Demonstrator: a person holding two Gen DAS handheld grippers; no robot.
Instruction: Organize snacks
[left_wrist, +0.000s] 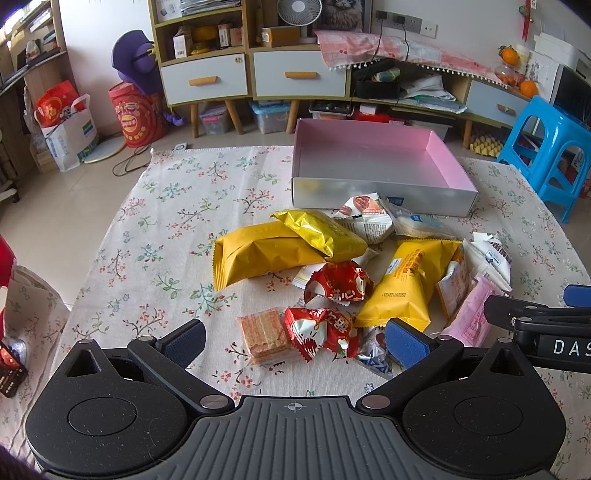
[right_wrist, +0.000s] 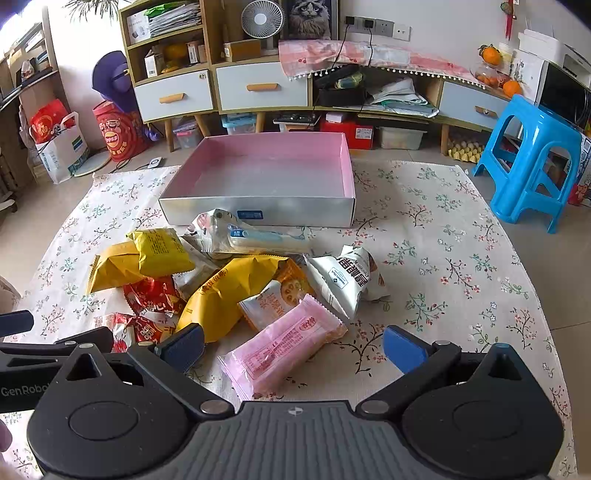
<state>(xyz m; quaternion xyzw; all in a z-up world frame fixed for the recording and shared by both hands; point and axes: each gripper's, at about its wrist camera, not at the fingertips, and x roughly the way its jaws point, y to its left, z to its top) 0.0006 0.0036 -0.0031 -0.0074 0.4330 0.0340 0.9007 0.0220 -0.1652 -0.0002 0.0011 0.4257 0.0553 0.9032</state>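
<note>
A heap of snack packets lies on the floral cloth in front of a box (left_wrist: 380, 192) (right_wrist: 258, 212) with silver walls and a pink inside; nothing lies in the box. My left gripper (left_wrist: 295, 341) is open, its pads either side of a clear-wrapped wafer block (left_wrist: 264, 334) and a red packet (left_wrist: 319, 332). Beyond these lie a long yellow packet (left_wrist: 258, 258) and another red one (left_wrist: 338, 282). My right gripper (right_wrist: 293, 349) is open around a pink packet (right_wrist: 284, 347). Yellow packets (right_wrist: 229, 295), a white bag (right_wrist: 343, 278) and a small white-orange packet (right_wrist: 273, 299) lie just beyond.
A blue plastic stool (right_wrist: 532, 158) stands right of the cloth. White-drawer cabinets (right_wrist: 255, 88) line the back wall, with storage bins below. Bags and a red bucket (right_wrist: 118, 133) stand at the back left. Bare cloth (right_wrist: 443, 258) stretches right of the heap.
</note>
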